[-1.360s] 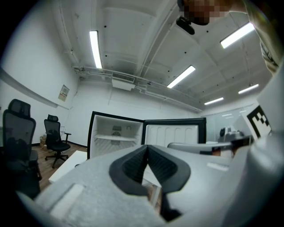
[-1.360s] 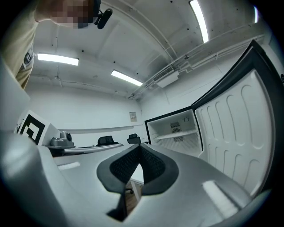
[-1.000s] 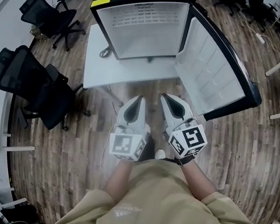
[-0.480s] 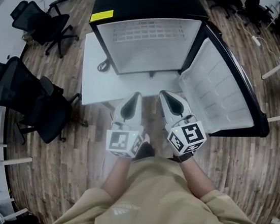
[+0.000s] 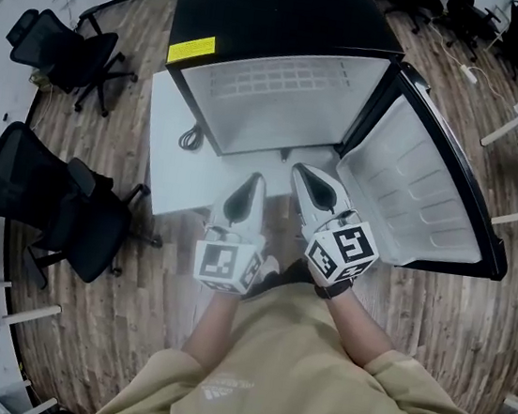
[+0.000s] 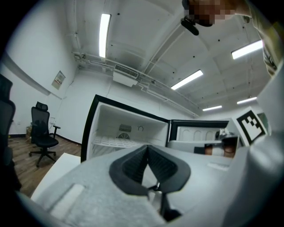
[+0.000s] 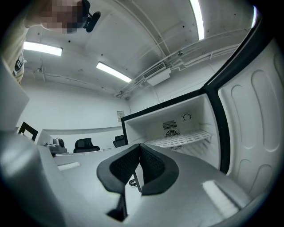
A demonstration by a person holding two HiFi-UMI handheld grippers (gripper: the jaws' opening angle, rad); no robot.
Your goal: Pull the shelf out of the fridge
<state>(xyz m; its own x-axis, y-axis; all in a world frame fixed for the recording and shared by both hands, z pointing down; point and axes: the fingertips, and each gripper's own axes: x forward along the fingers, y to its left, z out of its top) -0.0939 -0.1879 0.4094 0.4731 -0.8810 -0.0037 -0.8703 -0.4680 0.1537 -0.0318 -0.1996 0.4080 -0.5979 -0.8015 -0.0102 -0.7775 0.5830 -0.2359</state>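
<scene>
The left claw (image 5: 256, 178) and the right claw (image 5: 298, 169) are both pinched fully closed with nothing between their dark ribbed pads. They are held side by side in front of the fridge (image 5: 275, 9), short of its opening. The shelf (image 7: 181, 138) sits untouched inside the fridge, a white wire grid lying level across the cavity below the round fan grille. Closed pads would only bump the thin, smooth wires, so they must part before reaching the front rail. A pull on one side alone could skew the grid and jam it against the fridge walls. The right claw could also knock the open door (image 5: 422, 190), whose moulded white plastic lining swings out at the fridge's right. The fridge is a boxy black shell, white within, on a flat white tabletop (image 5: 167, 147).
</scene>
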